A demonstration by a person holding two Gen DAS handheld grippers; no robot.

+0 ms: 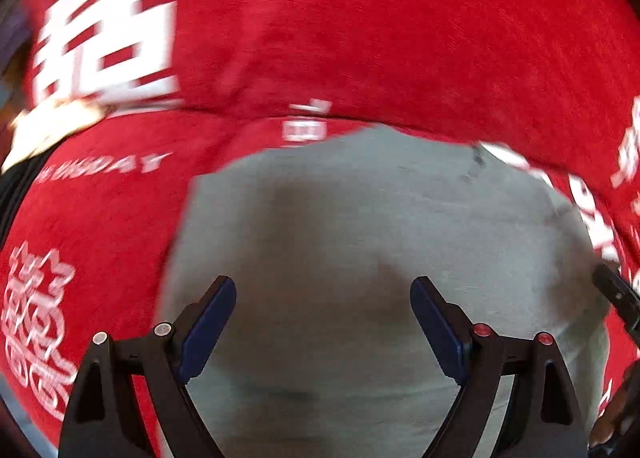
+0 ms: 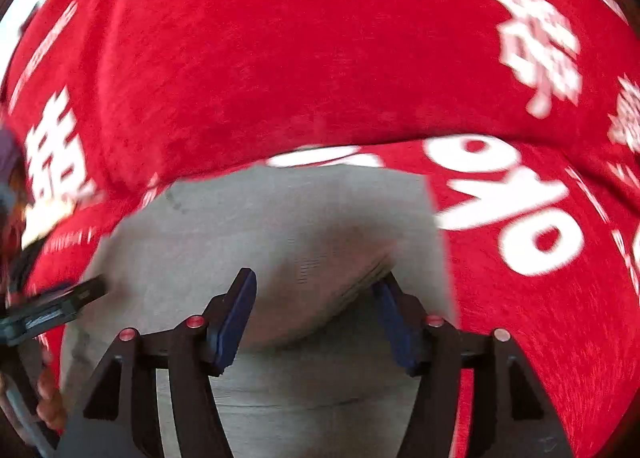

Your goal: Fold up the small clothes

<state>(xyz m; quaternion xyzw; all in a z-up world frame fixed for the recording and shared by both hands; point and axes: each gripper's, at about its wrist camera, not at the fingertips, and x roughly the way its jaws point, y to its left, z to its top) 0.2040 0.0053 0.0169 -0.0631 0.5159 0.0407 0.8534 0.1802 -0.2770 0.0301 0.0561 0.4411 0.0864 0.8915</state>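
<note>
A pale grey garment (image 1: pixel 360 238) lies flat on a red cloth with white characters (image 1: pixel 360 38). My left gripper (image 1: pixel 323 286) is open just above the garment's near part, with nothing between its blue pads. In the right wrist view the same grey garment (image 2: pixel 240 226) shows a raised fold with a ribbed hem. My right gripper (image 2: pixel 316 282) is open, and that raised fold bulges between its pads; the right pad (image 2: pixel 394 322) touches the hem. The left gripper's tip (image 2: pixel 60 306) shows at the left edge.
The red cloth (image 2: pixel 320 58) covers the whole surface around the garment. The right gripper's tip (image 1: pixel 618 294) shows at the right edge of the left wrist view. A bright patch (image 1: pixel 48 126) sits at the far left beyond the cloth.
</note>
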